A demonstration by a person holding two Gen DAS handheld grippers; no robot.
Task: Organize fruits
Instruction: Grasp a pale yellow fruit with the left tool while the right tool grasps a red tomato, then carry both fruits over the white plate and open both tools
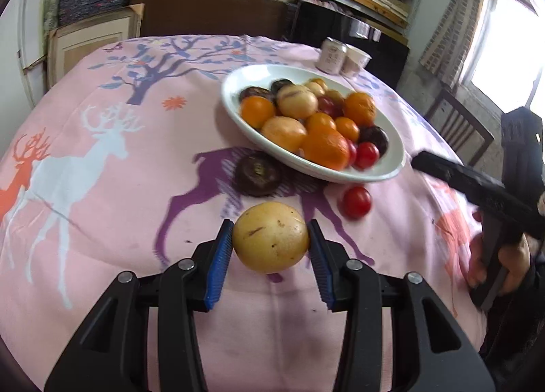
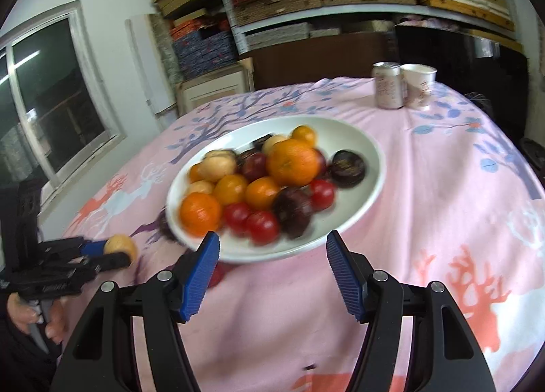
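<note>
Evidently the step in hand is carrying a loose fruit to the dish: the left tool (image 1: 270,238) pinches a pale yellow, brown-speckled oval fruit (image 1: 270,237) between its blue ribbed pads (image 1: 218,267), lifted above the pink deer-print cloth on the bench (image 1: 102,187). The fruit sits near the white oval ceramic plate (image 1: 388,167) piled with oranges, tomatoes and dark fruits. Its long axis runs roughly across the jaws, side to side in the left wrist view, slightly tilted. A dark purple round fruit (image 1: 258,172) and a small red tomato (image 1: 356,202) lie on the cloth beside the plate. The right tool (image 2: 272,272) hangs spread and empty before the plate's near rim. Next, I judge, the yellow fruit needs lifting over that rim and releasing onto a free spot.
</note>
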